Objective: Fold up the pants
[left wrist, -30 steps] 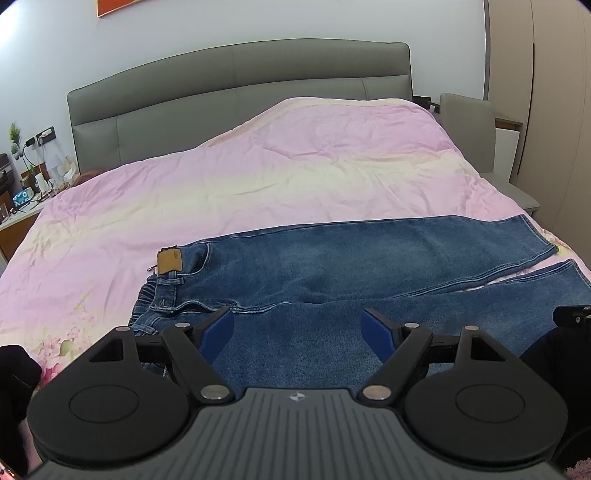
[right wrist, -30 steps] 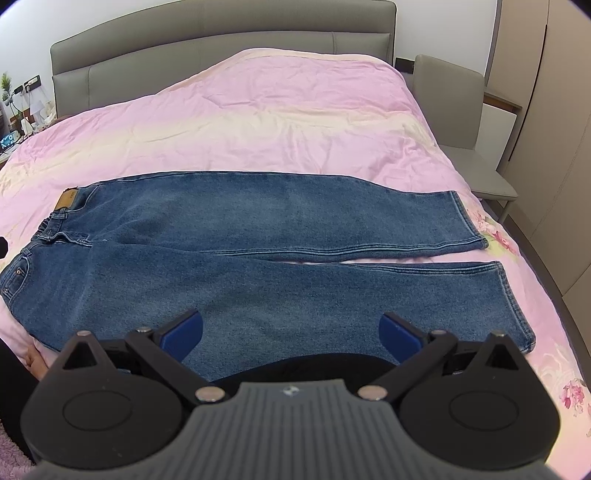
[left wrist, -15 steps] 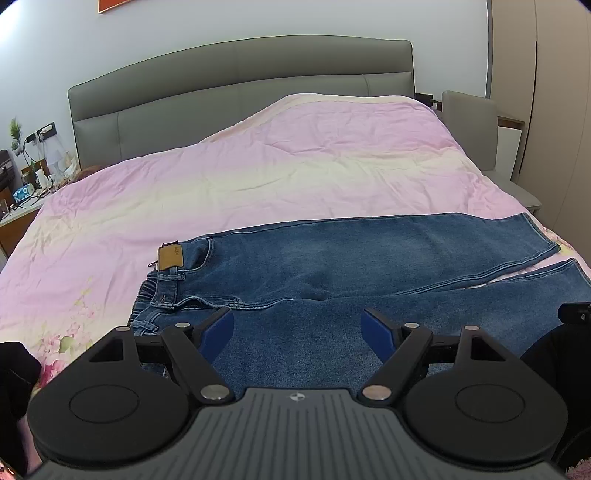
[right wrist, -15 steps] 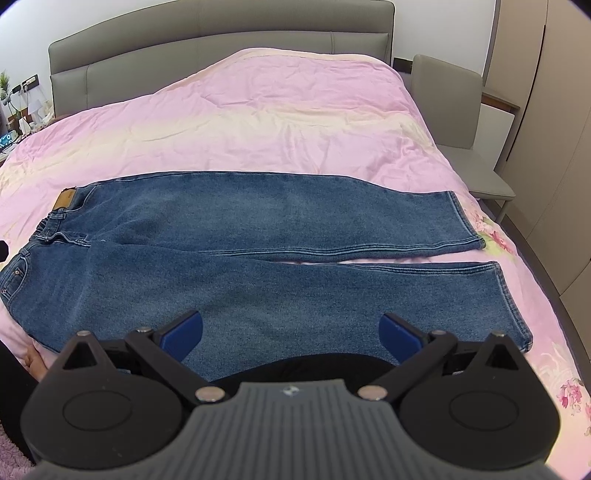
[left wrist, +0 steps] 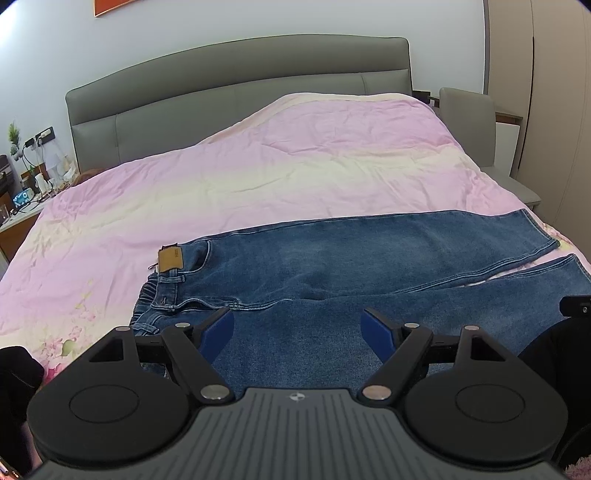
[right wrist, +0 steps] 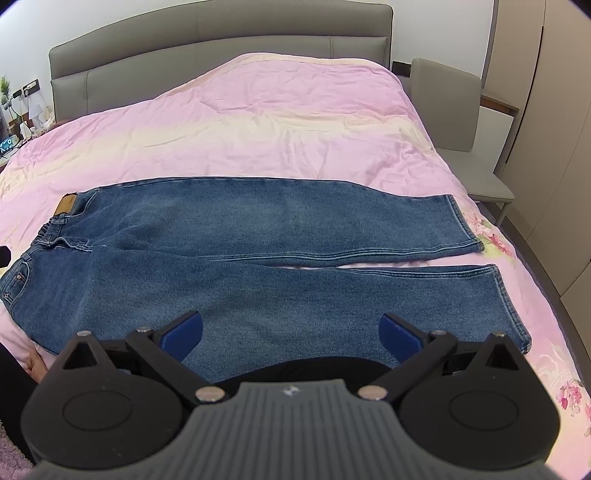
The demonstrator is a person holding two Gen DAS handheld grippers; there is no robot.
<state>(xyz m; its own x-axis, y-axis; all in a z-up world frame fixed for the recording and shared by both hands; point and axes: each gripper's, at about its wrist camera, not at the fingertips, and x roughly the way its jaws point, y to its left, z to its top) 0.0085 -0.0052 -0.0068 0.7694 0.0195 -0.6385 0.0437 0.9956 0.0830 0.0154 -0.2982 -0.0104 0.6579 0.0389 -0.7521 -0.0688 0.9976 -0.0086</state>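
Blue jeans (right wrist: pixel 258 236) lie flat across the pink bedspread, waistband with a tan patch (right wrist: pixel 66 204) at the left, both legs running right with a narrow gap between them. In the left wrist view the same jeans (left wrist: pixel 332 266) show their waistband and tan patch (left wrist: pixel 170 259) ahead-left. My left gripper (left wrist: pixel 297 325) hovers open over the seat area near the waist, holding nothing. My right gripper (right wrist: pixel 291 330) hovers open over the near leg, nothing between its blue pads. The near leg's lower edge is hidden behind the gripper bodies.
The pink bedspread (right wrist: pixel 258 122) stretches back to a grey headboard (right wrist: pixel 221 33). A grey chair (right wrist: pixel 454 110) stands at the bed's right side before beige wardrobes. A cluttered nightstand (left wrist: pixel 26 192) is at far left. A dark sleeve (left wrist: pixel 14 373) shows at the lower left.
Both views have shifted only slightly; the left gripper has tilted a little so the jeans sit marginally lower in its view. The jeans and both open grippers are otherwise unchanged.
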